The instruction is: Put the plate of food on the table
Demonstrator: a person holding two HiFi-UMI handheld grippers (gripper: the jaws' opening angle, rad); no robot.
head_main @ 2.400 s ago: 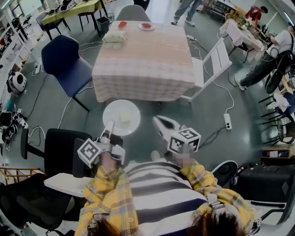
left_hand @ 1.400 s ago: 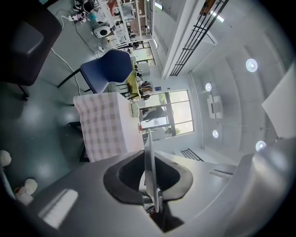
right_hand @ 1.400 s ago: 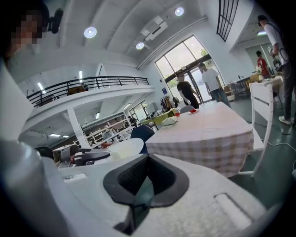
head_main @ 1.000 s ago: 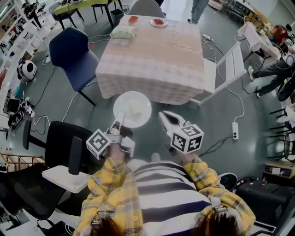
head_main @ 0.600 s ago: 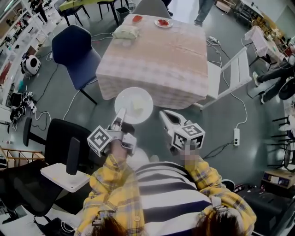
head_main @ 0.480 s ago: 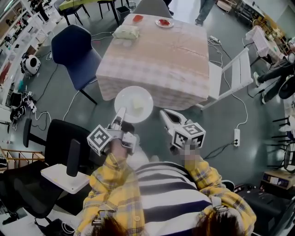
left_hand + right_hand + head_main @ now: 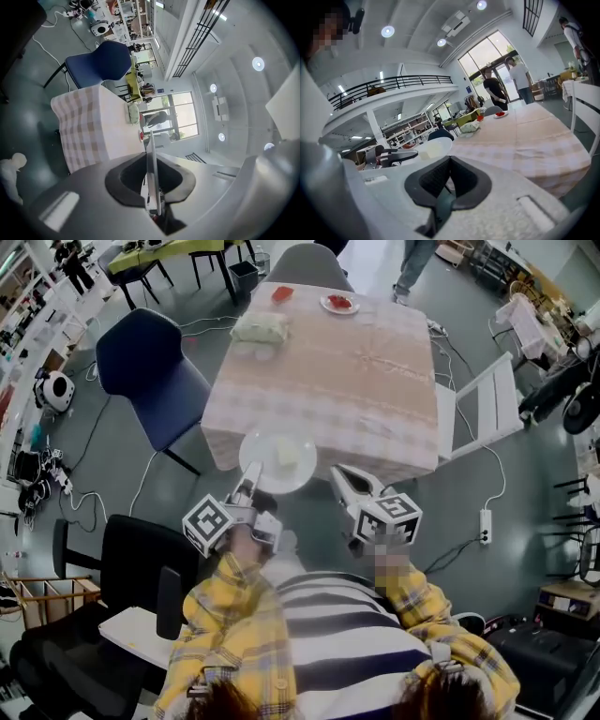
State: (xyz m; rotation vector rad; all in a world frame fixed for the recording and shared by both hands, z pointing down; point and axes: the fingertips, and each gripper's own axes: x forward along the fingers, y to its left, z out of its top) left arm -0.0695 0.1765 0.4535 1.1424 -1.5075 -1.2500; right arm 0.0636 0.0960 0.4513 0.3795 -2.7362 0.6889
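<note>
- Left tool (image 7: 248,487), held level toward the bench (image 7: 375,381), pinches the near rim of the white plate (image 7: 262,467).
- Right tool (image 7: 338,473) tilts slightly down, just short of the bench's near edge, jaws pressed together, empty.
- The white plate hangs in the air at the bench's near edge, a pale lump of food (image 7: 286,452) on it.
- At the bench's far end, a small plate (image 7: 326,304) holds red food (image 7: 341,303).

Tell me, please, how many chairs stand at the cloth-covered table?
3: a blue chair left of the table, a grey chair at its far end, a white chair on its right; none seems hidden.
</note>
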